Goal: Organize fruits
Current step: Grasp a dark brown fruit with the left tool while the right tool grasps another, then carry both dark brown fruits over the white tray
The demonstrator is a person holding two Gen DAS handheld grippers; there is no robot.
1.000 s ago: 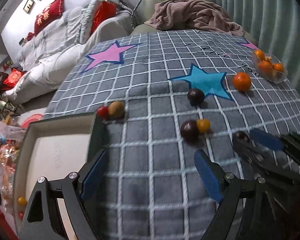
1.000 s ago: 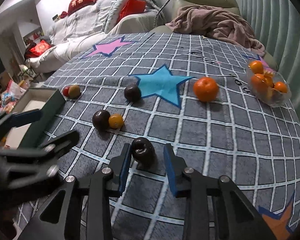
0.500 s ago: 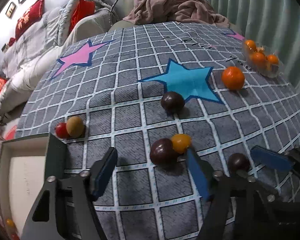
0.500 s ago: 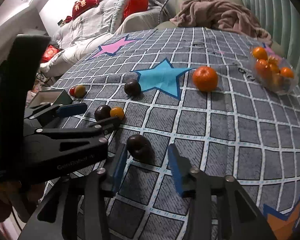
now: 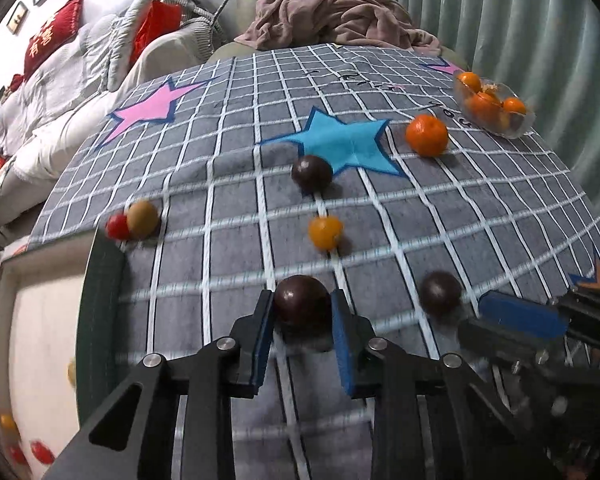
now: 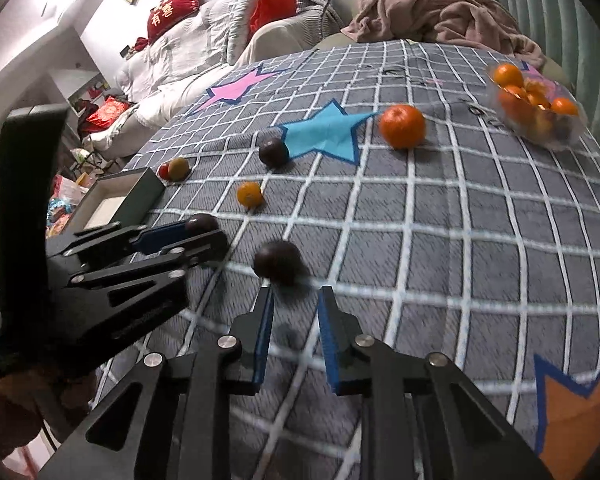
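Observation:
My left gripper [image 5: 302, 312] is shut on a dark plum [image 5: 301, 305], low over the grey grid cloth; it also shows in the right wrist view [image 6: 202, 226]. My right gripper [image 6: 294, 300] is open and empty, just behind a second dark plum [image 6: 277, 259] that lies on the cloth in front of its tips. That plum shows in the left wrist view [image 5: 440, 293] too. A third plum [image 5: 311, 171], a small yellow-orange fruit [image 5: 326, 233], a large orange [image 5: 427, 135], a brown fruit [image 5: 142, 219] and a small red fruit [image 5: 118, 227] lie on the cloth.
A dark green box [image 5: 100, 280] with a pale inside stands at the table's left edge, with small fruits in it. A clear bowl of oranges [image 5: 496, 110] sits at the far right. A sofa and an armchair with a blanket [image 5: 336, 20] lie beyond the table.
My left gripper moved forward and shut on the dark plum beside the yellow-orange fruit. My right gripper drew back from its plum, which now lies just past the fingertips.

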